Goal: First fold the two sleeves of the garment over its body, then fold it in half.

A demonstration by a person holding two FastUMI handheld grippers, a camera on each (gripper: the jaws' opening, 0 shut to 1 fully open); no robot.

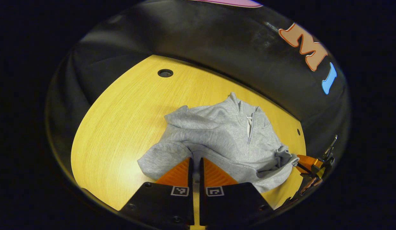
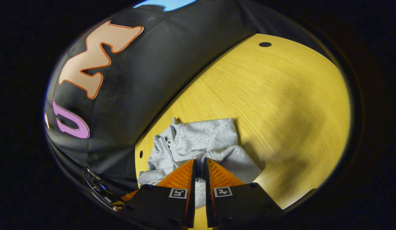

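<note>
Grey fleece garment lies bunched on the wooden table, near the booth wall. My left gripper and right gripper each have fingers pinched on cloth at its near edge, I judge to carry the fold across. Bare table lies open on the far side from the wall

1. In the left gripper view the garment lies on the table, toward its far right, near the booth wall.
2. The left gripper sits at the garment's near edge.
3. The right gripper touches its right edge.
</note>
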